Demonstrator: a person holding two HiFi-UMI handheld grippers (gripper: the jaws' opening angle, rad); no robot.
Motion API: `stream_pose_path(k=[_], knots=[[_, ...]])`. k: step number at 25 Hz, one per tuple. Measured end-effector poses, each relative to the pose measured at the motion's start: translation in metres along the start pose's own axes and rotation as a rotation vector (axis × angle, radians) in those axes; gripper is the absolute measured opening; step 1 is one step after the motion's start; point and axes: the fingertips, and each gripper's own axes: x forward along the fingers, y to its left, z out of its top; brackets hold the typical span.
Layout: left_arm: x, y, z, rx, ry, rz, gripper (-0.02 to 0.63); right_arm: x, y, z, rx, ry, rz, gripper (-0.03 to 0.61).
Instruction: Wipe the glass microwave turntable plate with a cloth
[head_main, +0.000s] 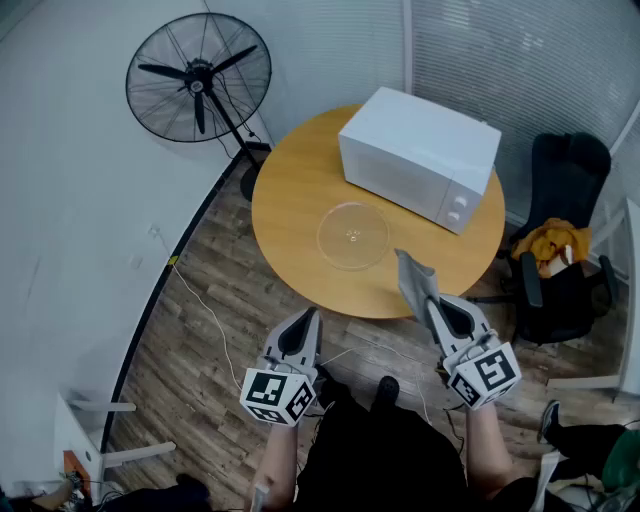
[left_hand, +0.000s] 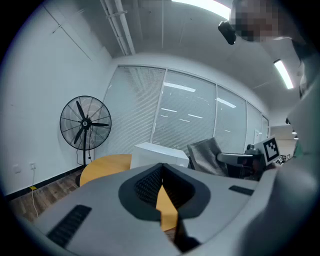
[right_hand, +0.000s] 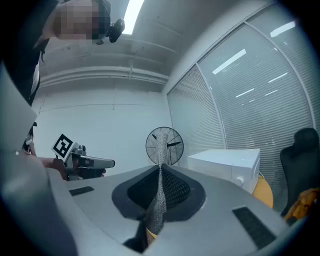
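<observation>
L gripper (head_main: 311, 316) jaws closed, empty; R gripper (head_main: 432, 303) clamped on grey cloth (head_main: 413, 273).

Plate (head_main: 353, 236): clear glass, glossy; bench (head_main: 285, 200): smooth tan wood, low sheen; microwave (head_main: 420, 150): white, smooth satin casing. Cloth (head_main: 415, 276): grey, coarse mesh-like weave, matt. Left tool (head_main: 308, 318) and right tool (head_main: 428, 303): matt grey plastic with dark ribbed pads (left_hand: 145, 186); floor (head_main: 200, 340): brown wood-grain planks, matt; fan (head_main: 200, 78): black metal wire guard.
</observation>
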Motion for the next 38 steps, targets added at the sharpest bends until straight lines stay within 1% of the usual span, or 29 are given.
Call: stream_pose_path(k=[7,10,14,19,22,27,31,34,38], knots=[[0.001,-0.015,-0.003,0.001,0.015,0.018,-0.005,-0.010,-0.004,0.003,-0.009,0.004,0.023,0.017],[-0.001,-0.018,-0.008,-0.004,0.031,0.027,-0.005,-0.012,-0.010,-0.002,0.028,0.003,0.011,0.017],[-0.003,-0.012,-0.013,-0.005,0.051,0.040,-0.005,-0.009,-0.013,-0.004,0.081,-0.024,0.010,0.020],[0.004,0.002,-0.012,-0.012,0.044,0.044,-0.005,-0.001,-0.020,-0.007,0.113,-0.017,0.000,0.021],[0.020,0.013,-0.012,-0.018,0.044,0.027,-0.005,0.009,-0.027,-0.010,0.130,-0.014,-0.011,0.021],[0.057,0.034,-0.010,-0.082,0.050,-0.041,-0.005,0.042,-0.038,-0.010,0.143,0.007,-0.038,0.021],[0.091,0.057,-0.002,-0.073,0.063,-0.072,-0.005,0.078,-0.045,-0.008,0.145,0.020,-0.044,0.021],[0.115,0.078,0.002,-0.063,0.083,-0.092,-0.005,0.105,-0.052,-0.008,0.167,0.031,-0.067,0.021],[0.143,0.110,0.008,-0.076,0.109,-0.129,-0.005,0.140,-0.060,-0.006,0.181,0.049,-0.105,0.021]])
